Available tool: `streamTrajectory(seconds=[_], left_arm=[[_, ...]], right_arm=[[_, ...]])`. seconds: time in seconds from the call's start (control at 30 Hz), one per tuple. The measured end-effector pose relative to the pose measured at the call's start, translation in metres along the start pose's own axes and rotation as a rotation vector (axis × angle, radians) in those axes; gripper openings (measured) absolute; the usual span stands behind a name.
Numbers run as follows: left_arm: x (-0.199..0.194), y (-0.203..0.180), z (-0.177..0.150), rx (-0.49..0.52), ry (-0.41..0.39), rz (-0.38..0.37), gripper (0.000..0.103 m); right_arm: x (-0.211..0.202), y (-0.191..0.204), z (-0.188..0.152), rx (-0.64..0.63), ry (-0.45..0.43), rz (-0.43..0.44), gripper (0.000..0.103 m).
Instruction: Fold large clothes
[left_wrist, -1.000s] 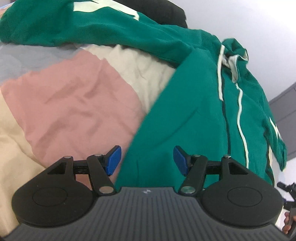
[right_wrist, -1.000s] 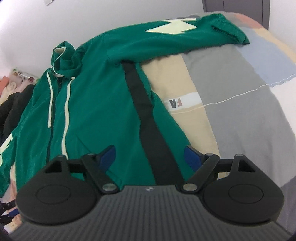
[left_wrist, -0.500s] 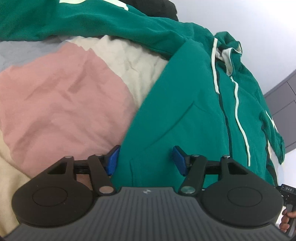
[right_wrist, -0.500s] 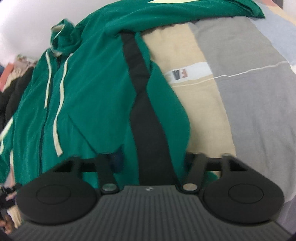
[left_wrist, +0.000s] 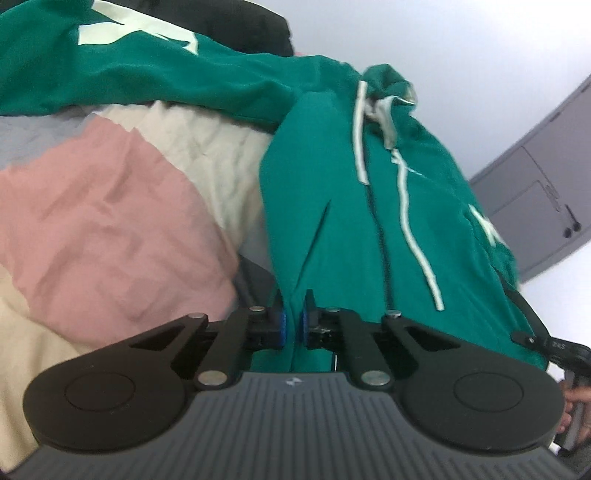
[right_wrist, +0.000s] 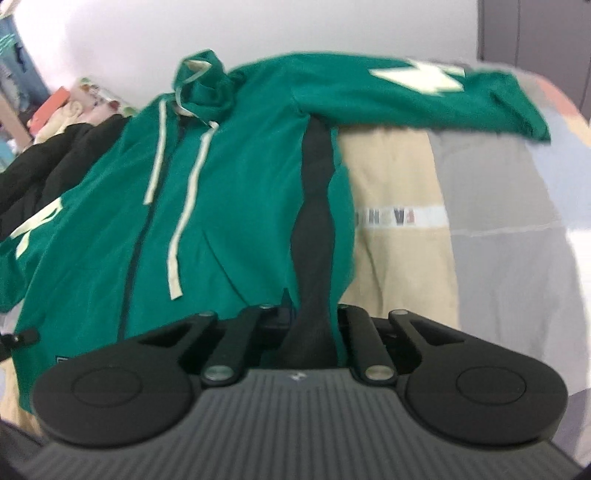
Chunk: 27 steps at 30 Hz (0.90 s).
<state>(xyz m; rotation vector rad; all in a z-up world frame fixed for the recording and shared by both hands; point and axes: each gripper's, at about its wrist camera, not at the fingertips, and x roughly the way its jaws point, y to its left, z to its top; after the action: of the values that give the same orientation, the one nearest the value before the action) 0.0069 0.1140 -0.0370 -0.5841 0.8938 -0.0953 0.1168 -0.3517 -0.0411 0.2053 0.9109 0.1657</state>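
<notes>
Right gripper pads hidden behind the bunched hem of the hoodie, so pad contact isn't visible there. Hoodie's far sleeve cut off by the left wrist view's top-left edge; its bottom hem is hidden under both gripper bodies. Strip of lettering on the bedspread too blurred to read (partly covered by hoodie too). Hand at the left view's right edge mostly cropped.

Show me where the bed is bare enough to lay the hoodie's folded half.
Bare: the pink patch left of the green hoodie below its sleeve; the beige-grey cover right of its black stripe. Crowded: dark clothes beyond.
</notes>
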Motion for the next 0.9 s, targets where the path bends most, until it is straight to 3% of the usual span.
streamTrajectory(seconds=[0.13, 0.23, 0.37, 0.53, 0.67, 0.73, 0.8, 0.9], left_arm=[[-0.019, -0.017, -0.005, 0.035, 0.057, -0.002, 0.008], [-0.022, -0.025, -0.015, 0.081, 0.091, 0.046, 0.008], [-0.008, -0.023, -0.029, 0.115, 0.144, 0.127, 0.009], [0.001, -0.017, -0.035, 0.134, 0.137, 0.153, 0.012], [-0.006, -0.022, -0.032, 0.162, 0.087, 0.219, 0.058], [-0.014, -0.024, -0.029, 0.185, 0.038, 0.24, 0.058], [-0.022, -0.031, -0.026, 0.208, -0.01, 0.254, 0.06], [-0.032, -0.043, -0.018, 0.222, -0.062, 0.237, 0.06]], right_arm=[[-0.028, 0.003, 0.008, -0.071, -0.003, -0.014, 0.009], [-0.037, -0.004, 0.006, -0.08, 0.031, -0.029, 0.009], [-0.021, -0.013, -0.009, -0.082, 0.136, -0.055, 0.01], [0.003, -0.02, -0.021, -0.04, 0.175, -0.056, 0.012], [-0.001, -0.02, -0.02, 0.008, 0.162, -0.058, 0.025], [-0.006, -0.015, -0.017, 0.022, 0.154, -0.069, 0.041], [-0.012, -0.011, -0.012, 0.018, 0.13, -0.065, 0.047], [-0.02, 0.002, -0.003, -0.032, 0.078, -0.087, 0.048]])
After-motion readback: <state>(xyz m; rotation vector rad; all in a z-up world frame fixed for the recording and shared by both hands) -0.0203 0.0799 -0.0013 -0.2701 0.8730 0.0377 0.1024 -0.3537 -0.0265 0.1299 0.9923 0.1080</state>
